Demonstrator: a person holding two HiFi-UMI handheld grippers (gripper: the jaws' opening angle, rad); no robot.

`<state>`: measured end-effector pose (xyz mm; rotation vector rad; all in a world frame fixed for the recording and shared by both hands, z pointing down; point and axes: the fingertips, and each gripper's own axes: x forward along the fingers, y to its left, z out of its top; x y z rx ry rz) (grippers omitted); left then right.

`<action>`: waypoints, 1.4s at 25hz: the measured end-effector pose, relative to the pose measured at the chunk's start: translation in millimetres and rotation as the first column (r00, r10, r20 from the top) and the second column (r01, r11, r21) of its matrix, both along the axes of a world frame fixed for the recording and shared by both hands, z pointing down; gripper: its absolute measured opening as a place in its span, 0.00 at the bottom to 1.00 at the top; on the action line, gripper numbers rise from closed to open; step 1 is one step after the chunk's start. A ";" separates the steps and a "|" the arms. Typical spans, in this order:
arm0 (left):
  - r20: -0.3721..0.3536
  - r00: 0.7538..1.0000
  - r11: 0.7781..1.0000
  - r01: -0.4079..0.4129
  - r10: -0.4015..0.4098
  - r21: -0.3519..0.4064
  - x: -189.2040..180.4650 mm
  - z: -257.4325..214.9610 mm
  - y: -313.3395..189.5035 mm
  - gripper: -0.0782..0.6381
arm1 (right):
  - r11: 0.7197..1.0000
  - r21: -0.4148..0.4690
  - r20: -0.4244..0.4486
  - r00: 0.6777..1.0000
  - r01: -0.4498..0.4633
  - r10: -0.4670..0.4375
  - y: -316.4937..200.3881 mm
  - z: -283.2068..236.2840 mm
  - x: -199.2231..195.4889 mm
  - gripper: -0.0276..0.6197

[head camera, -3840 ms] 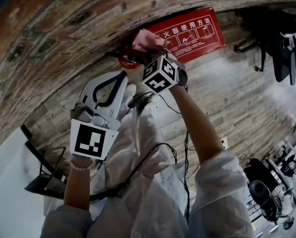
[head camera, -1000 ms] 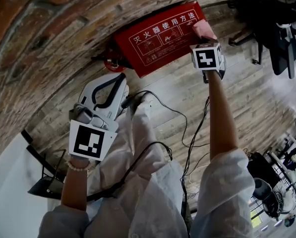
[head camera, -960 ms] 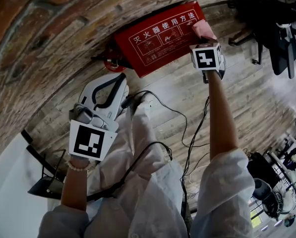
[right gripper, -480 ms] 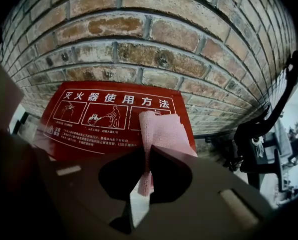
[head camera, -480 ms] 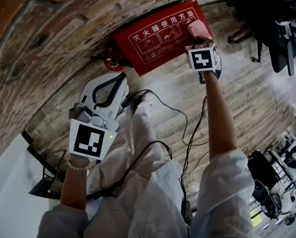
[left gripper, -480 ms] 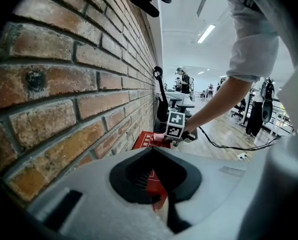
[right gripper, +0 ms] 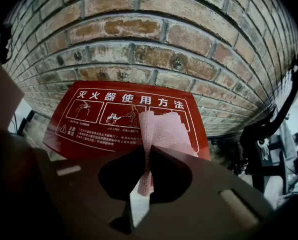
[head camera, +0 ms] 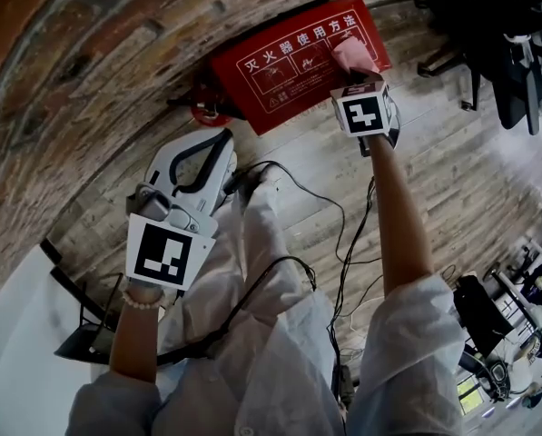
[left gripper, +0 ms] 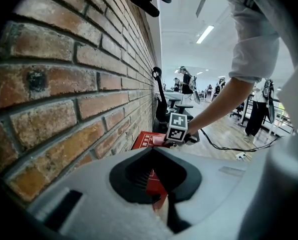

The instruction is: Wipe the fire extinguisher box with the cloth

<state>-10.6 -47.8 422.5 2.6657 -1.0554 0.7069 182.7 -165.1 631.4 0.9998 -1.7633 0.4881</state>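
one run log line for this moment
step: wipe | right gripper: shut on pink cloth | cloth: on labelled face of red fire extinguisher box | left gripper: shut, empty, away from box

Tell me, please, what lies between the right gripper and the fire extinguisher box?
The pink cloth, clamped by the right gripper, lies over the fire extinguisher box; the right gripper view shows it.

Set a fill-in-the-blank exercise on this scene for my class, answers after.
The right claw is shut on a cloth coloured ____.
The cloth rests on a box coloured ____.
The wall behind the box is made of ____.
The left claw holds ____.
Missing: pink; red; brick; nothing.
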 end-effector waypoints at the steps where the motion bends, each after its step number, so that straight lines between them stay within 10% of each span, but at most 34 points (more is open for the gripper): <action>1: -0.001 1.000 1.000 -0.001 0.001 0.001 0.0 -0.2 0.5 0.10 | 1.000 0.000 0.001 1.000 0.011 -0.011 2.5 -0.1 -2.8 0.08; 35: -0.009 1.000 1.000 0.004 -0.004 -0.003 -10.5 2.8 11.0 0.10 | 0.981 -0.026 0.119 0.975 0.194 -0.189 69.7 -3.0 -96.5 0.08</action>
